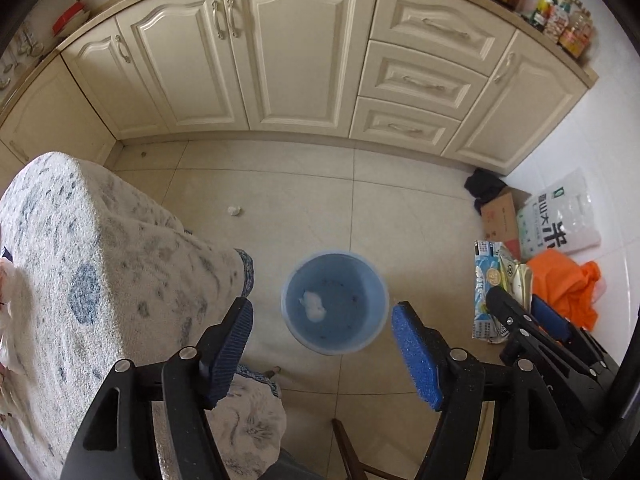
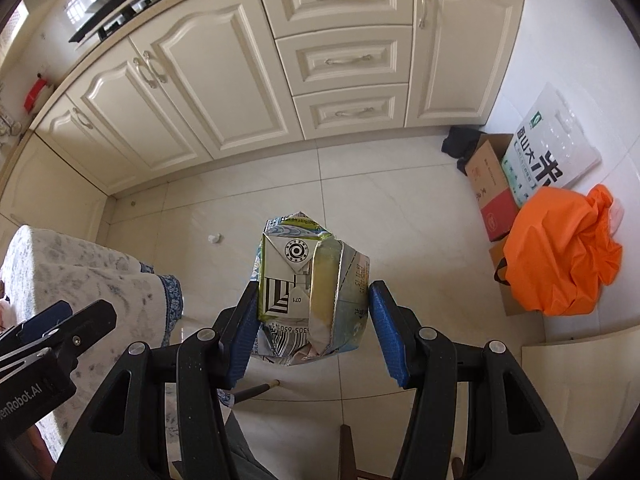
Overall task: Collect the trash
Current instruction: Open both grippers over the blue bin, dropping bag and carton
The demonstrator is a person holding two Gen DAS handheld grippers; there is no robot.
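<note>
A blue bin (image 1: 335,302) stands on the tiled floor with a white paper wad (image 1: 313,305) inside. My left gripper (image 1: 322,354) is open and empty above it. My right gripper (image 2: 312,334) is shut on a crumpled drink carton (image 2: 308,284), held in the air; the carton also shows at the right of the left wrist view (image 1: 494,288). Another small white paper wad (image 1: 235,211) lies on the floor near the cabinets, also in the right wrist view (image 2: 215,238).
A table with a blue-patterned white cloth (image 1: 80,280) stands at the left. Cream cabinets (image 1: 280,60) line the back. A cardboard box (image 2: 490,184), a rice bag (image 2: 552,148) and an orange bag (image 2: 560,252) sit by the right wall.
</note>
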